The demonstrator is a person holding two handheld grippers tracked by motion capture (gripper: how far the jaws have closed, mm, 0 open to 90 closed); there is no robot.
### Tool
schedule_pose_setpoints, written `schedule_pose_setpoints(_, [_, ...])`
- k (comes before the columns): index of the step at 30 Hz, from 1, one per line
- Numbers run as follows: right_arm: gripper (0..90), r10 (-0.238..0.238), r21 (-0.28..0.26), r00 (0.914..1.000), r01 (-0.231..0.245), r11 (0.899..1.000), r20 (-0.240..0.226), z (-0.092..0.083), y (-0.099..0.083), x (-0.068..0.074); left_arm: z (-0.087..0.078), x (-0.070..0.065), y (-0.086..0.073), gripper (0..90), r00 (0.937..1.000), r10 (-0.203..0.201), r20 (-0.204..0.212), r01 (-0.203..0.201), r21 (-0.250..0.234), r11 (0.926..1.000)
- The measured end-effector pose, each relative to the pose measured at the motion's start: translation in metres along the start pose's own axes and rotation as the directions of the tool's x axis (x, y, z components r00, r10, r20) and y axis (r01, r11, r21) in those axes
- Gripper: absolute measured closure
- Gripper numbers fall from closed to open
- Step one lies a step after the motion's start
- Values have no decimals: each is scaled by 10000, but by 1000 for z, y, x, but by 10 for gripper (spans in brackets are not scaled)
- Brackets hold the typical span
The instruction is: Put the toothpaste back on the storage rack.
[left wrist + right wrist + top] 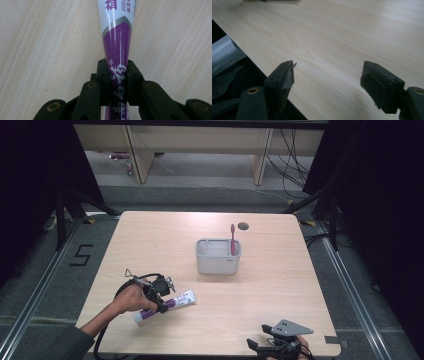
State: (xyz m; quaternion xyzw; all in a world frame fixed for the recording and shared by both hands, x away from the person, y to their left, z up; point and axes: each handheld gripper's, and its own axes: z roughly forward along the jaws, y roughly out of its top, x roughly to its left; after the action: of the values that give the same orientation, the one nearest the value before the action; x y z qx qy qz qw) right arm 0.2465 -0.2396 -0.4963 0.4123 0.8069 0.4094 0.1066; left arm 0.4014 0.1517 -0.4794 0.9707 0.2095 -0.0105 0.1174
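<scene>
Toothpaste tube [117,45] is lying on the desk [280,300], well in front-left of the grey holder [218,261], clenched by the left claw [117,80]. Grasp is done; lifting and placing beside the toothbrush [232,240] is judged left. Right claw [328,82] is released, idle.

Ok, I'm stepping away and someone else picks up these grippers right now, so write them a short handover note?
Left gripper: shut on the toothpaste tube, which lies on the table at front left.
Right gripper: open, holding nothing, over the table's front right edge.
Grey holder: mid-table, a pink toothbrush upright in its right compartment.
Done: tube gripped.
Left: probably lift the tube and stand it in the holder.
</scene>
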Motion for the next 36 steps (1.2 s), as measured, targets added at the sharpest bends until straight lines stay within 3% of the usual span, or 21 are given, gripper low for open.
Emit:
schedule_pose_setpoints(3, [269, 16, -30, 10000, -16, 10000, 0, 0, 0, 0, -1, 1, -2, 766, 10000, -1, 17, 1, -50, 10000])
schedule_pose_setpoints(8, [269, -36, -62, 10000, 36, 10000, 5, 0, 0, -1, -3, 3, -6, 767, 9998, -102, -155, 93, -605, 9981])
schedule_pose_setpoints(15, [269, 212, -45, 9995, -213, 9998, -250, 1, 0, -1, -18, 9, -8, 766, 9984, -545, -149, 511, -1732, 9836])
schedule_pose_setpoints(18, [269, 77, -63, 10000, -78, 9999, -13, 0, 0, -1, -22, 10, -8, 766, 9982, -577, -177, 532, -1949, 9794])
schedule_pose_setpoints(21, [269, 299, 33, 9995, -299, 9995, -77, 0, 0, 0, -30, 11, -6, 766, 9964, -754, -387, 618, -2760, 9592])
schedule_pose_setpoints(22, [269, 299, 33, 9995, -299, 9995, -77, 0, 0, 0, -30, 11, -6, 766, 9964, -754, -387, 618, -2760, 9592])
schedule_pose_setpoints(23, [269, 333, 51, 9994, -333, 9994, -78, 0, 0, 0, -34, 13, -4, 766, 9954, -893, -344, 741, -3131, 9468])
schedule_pose_setpoints(24, [269, 688, 159, 9976, -686, 9975, -90, -1, 0, 3, -37, 13, -4, 766, 9952, -919, -347, 758, -3244, 9429])
schedule_pose_setpoints(25, [269, 291, 30, 9996, -291, 9996, -60, 0, 0, 0, -39, 14, -3, 766, 9947, -978, -325, 808, -3425, 9360])
schedule_pose_setpoints(27, [269, 125, -139, 9999, -125, 9998, -8, 1, 0, -2, -43, 15, -1, 766, 9946, -976, -348, 785, -3619, 9289])
schedule_pose_setpoints(28, [269, 543, 0, 9984, -543, 9985, -143, 0, 0, 1, -45, 15, 0, 766, 9942, -982, -436, 747, -3763, 9235])
schedule_pose_setpoints(29, [269, 397, -81, 9992, -397, 9992, -61, 1, 0, 0, -47, 17, 1, 766, 9945, -976, -393, 748, -3882, 9185])
schedule_pose_setpoints(30, [269, 397, -81, 9992, -397, 9992, -61, 1, 0, 0, -47, 17, 1, 766, 9945, -976, -393, 748, -3882, 9185])
schedule_pose_setpoints(31, [269, 424, -104, 9991, -425, 9990, -82, 0, 0, 0, -49, 17, 2, 766, 9940, -1041, -338, 813, -4085, 9091])
schedule_pose_setpoints(32, [269, 440, -108, 9990, -441, 9990, -90, 0, 0, 0, -51, 17, 4, 766, 9928, -1172, -251, 941, -4423, 8919])
schedule_pose_setpoints(35, [269, 429, -113, 9991, -430, 9990, -72, 0, 0, 0, -56, 15, 7, 766, 9923, -1199, -308, 901, -4843, 8702])
schedule_pose_setpoints(36, [269, 434, -127, 9990, -436, 9990, -95, 0, 0, 0, -56, 15, 7, 766, 9923, -1199, -308, 901, -4843, 8702])
